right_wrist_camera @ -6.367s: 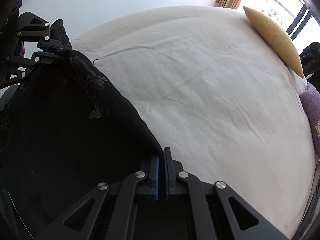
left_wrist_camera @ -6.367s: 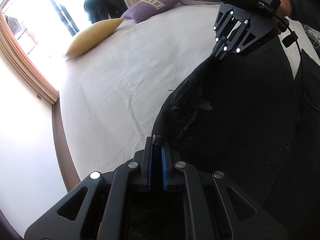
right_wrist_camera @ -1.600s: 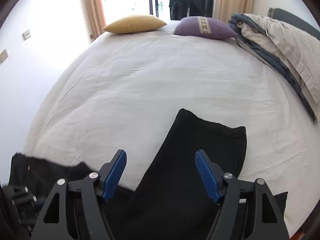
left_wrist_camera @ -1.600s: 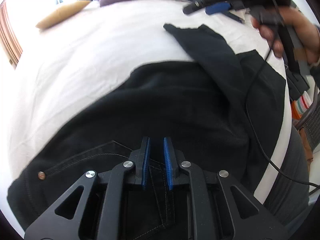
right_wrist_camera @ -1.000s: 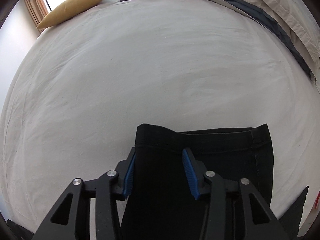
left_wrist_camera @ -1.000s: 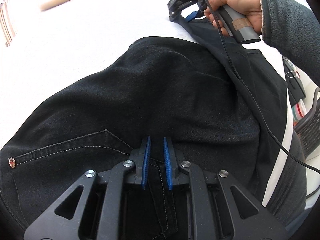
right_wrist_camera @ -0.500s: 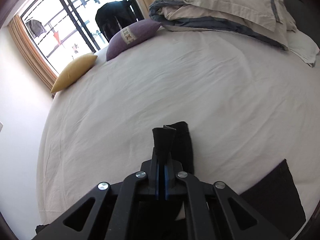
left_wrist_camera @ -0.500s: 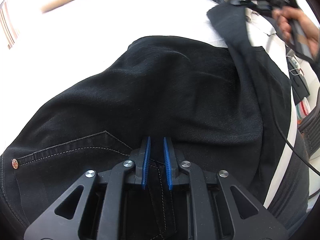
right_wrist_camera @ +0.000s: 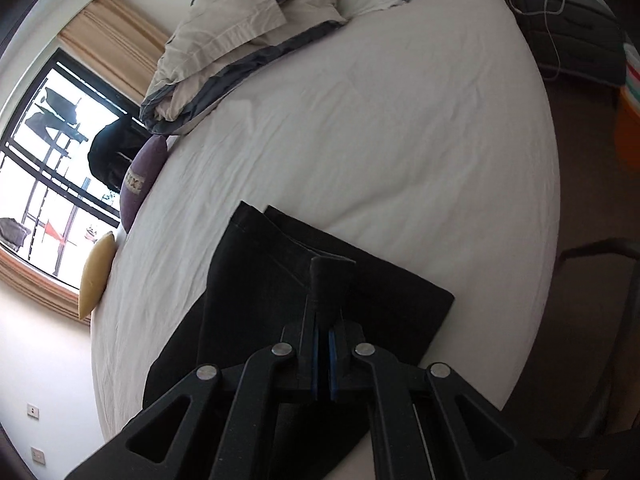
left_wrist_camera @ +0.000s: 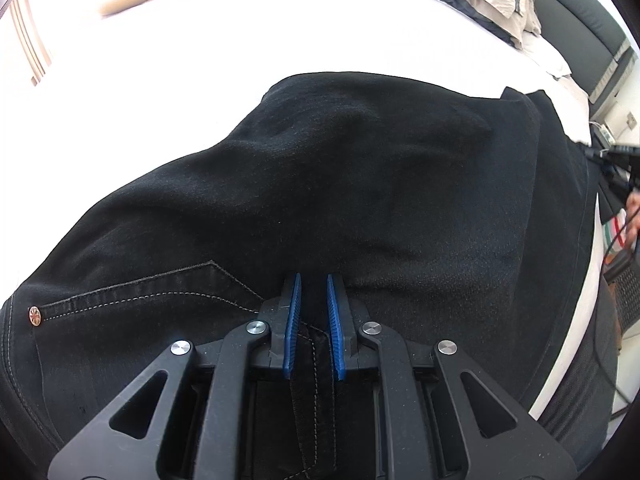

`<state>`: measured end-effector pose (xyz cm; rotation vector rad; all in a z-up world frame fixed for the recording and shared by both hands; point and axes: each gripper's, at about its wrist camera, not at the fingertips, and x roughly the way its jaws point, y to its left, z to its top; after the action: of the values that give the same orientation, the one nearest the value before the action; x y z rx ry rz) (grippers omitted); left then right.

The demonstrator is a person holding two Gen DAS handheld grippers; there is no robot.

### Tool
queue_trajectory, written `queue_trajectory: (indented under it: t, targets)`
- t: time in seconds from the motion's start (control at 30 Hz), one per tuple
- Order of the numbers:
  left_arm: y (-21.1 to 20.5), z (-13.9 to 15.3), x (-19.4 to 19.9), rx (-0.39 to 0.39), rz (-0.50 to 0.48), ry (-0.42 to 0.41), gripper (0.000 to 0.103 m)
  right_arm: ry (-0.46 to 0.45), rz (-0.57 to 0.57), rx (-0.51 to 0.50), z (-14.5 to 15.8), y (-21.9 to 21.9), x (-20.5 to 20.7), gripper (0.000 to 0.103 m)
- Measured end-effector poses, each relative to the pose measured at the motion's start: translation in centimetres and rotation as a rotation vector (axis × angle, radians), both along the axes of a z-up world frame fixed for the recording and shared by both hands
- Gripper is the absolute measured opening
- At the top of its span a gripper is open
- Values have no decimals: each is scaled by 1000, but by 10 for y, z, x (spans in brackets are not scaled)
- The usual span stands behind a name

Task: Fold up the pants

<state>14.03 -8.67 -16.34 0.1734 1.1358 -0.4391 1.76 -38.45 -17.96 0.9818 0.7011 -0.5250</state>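
The black pants (left_wrist_camera: 360,184) lie spread across the white bed (left_wrist_camera: 240,40), waist end at the near edge with a stitched pocket (left_wrist_camera: 132,292) and a copper rivet (left_wrist_camera: 35,315) on the left. The left gripper (left_wrist_camera: 313,292) presses down on the seat, its blue pads narrow and clamped on the centre seam. To the right, the right gripper (right_wrist_camera: 322,320) has its pads pinched tight on a leg cuff (right_wrist_camera: 330,276), lifted above the leg lying on the bed. A yellow pillow (right_wrist_camera: 95,276) and purple pillow (right_wrist_camera: 142,180) sit at the bed's far side by the window.

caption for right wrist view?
Right gripper shut on black pants leg hem, above white bed.
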Motion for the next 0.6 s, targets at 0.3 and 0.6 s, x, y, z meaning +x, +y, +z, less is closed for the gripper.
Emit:
queue_trajectory:
  t: [0.3, 0.6]
  targets:
    - [9, 2, -1, -44, 84, -6, 14, -93, -58, 17, 4, -7, -18, 4]
    - [14, 2, -4, -58, 108, -27, 14, -80, -85, 52, -20, -14, -33, 3]
